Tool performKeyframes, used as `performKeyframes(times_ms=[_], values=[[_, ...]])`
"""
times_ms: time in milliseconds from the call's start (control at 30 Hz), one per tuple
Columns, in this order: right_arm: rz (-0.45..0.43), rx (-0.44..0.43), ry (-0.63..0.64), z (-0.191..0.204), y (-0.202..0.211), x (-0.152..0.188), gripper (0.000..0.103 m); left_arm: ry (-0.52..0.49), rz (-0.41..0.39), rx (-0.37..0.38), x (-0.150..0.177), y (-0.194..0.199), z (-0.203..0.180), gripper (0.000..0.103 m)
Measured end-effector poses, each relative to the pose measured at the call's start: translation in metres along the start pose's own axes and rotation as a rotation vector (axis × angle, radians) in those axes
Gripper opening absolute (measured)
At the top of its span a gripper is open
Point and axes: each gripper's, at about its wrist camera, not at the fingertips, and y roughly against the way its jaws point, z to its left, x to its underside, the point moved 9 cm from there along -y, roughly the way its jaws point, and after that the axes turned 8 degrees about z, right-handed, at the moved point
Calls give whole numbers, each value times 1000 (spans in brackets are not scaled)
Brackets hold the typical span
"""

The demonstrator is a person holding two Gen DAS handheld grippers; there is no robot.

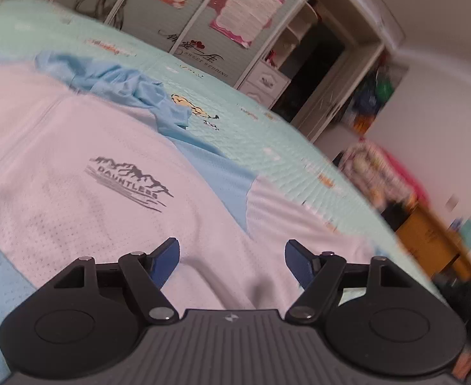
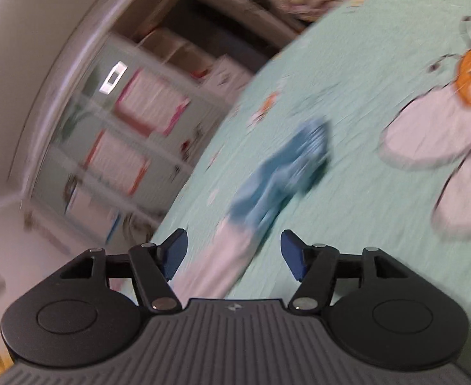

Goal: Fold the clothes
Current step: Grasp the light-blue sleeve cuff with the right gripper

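Observation:
A white and light-blue shirt (image 1: 84, 147) with a dark "DAUNTLESS" mountain print lies spread on the mint-green bedspread (image 1: 267, 122). Its blue sleeve (image 1: 152, 96) is bunched at the far side. My left gripper (image 1: 232, 260) hovers just over the white cloth with its jaws open and nothing pinched between the blue pads. In the blurred right wrist view, my right gripper (image 2: 233, 253) is open over the bed; a white strip of the shirt (image 2: 222, 263) runs between the pads without being pressed, and its blue sleeve (image 2: 283, 173) lies beyond.
A wardrobe (image 1: 203, 19) with papers stuck on its doors stands beyond the bed, with an open dark compartment (image 1: 315, 64). A wooden piece of furniture (image 1: 434, 237) and piled coloured things sit at the right. A cartoon bee print (image 2: 453, 118) marks the bedspread.

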Motion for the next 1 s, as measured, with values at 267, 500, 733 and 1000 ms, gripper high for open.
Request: performKeyframes(times_ms=[267, 500, 733, 1000], values=[[-82, 147, 2, -26, -37, -31, 64, -67, 8, -72, 1, -8, -8, 77], [-118, 192, 139, -15, -74, -32, 64, -251, 54, -264, 7, -23, -26, 77], [-118, 145, 143, -17, -72, -38, 63, -288, 63, -313, 9, -26, -26, 80], [-102, 138, 143, -16, -69, -34, 50, -305, 64, -344, 12, -27, -29, 83]])
